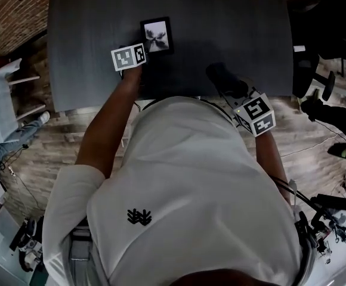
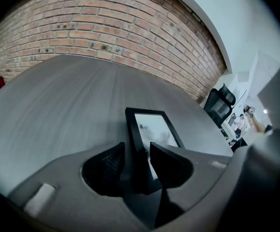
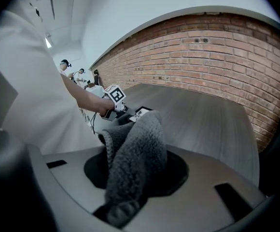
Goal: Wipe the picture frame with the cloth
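Cloth (image 3: 140,139) ready, frame (image 2: 152,127) pinched
Right gripper (image 3: 134,170) clamps the bunched cloth; left gripper (image 2: 138,153) grips the frame's near edge, at the left of the table (image 2: 58,95); wiping pressure may twist it loose.

Person wears plain white short-sleeved cotton T-shirt (image 1: 191,171), no pattern exc. small black leaf-like logo (image 1: 139,217) on the fabric. Loose short sleeve (image 1: 68,198); forearms bare.

Dark grey moulded-plastic left gripper (image 2: 137,164): smooth matte shell w/ rounded recess around 2 blunt black wedge jaws. Mesh-like texture on inner face of one jaw. Pale rectangular slot (image 2: 39,199) near shell edge. White left marker cube (image 1: 129,56) w/ black square patterns sits on it.

Right gripper (image 3: 136,175): same grey shell + recess, dark rectangular slot (image 3: 231,195) on either side. White right marker cube (image 1: 257,115) shows 2 patterned faces, tiny light dot beside it.
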{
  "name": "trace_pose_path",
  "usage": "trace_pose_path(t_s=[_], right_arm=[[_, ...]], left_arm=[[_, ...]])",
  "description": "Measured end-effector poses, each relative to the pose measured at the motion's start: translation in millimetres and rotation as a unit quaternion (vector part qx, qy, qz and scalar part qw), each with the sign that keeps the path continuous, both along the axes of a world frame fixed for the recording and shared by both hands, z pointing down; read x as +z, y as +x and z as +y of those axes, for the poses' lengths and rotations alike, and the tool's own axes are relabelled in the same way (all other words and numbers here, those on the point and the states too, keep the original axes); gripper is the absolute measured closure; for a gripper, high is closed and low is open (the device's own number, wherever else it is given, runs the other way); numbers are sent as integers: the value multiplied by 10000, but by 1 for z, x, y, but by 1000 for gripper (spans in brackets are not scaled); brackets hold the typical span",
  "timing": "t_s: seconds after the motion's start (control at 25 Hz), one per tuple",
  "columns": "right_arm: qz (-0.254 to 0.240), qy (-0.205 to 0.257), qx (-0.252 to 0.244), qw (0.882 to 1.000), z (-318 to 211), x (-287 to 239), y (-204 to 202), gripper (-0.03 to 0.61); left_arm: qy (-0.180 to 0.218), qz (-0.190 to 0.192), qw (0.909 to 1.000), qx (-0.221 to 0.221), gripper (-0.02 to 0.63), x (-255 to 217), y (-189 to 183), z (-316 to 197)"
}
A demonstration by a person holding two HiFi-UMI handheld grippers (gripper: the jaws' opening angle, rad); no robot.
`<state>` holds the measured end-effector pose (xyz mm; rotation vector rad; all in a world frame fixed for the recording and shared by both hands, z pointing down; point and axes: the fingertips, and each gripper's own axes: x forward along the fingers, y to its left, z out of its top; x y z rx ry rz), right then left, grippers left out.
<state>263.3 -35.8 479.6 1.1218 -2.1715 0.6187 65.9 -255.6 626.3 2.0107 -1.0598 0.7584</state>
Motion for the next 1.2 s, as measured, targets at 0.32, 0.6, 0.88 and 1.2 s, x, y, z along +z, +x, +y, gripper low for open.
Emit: trace_pose_path(t_s=[0.32,0.6,0.88,1.2], right_arm=[[-179,-243,-384,9988,-1,26,59,463],[-248,-82,-812,9964,-27,26,68,465],[-360,352,-1066,9930,-67,0,39,477],[401,1053,-2360,9652,-113,-54,-65,485]], left_arm=[[183,-315,9990,-277,524,8,19,8],[-53,-23,9979,-639,540,-4,23,31],[35,564,9976,-412,540,-46,26,57],[220,1070,9935,324,540,-101,9,82]])
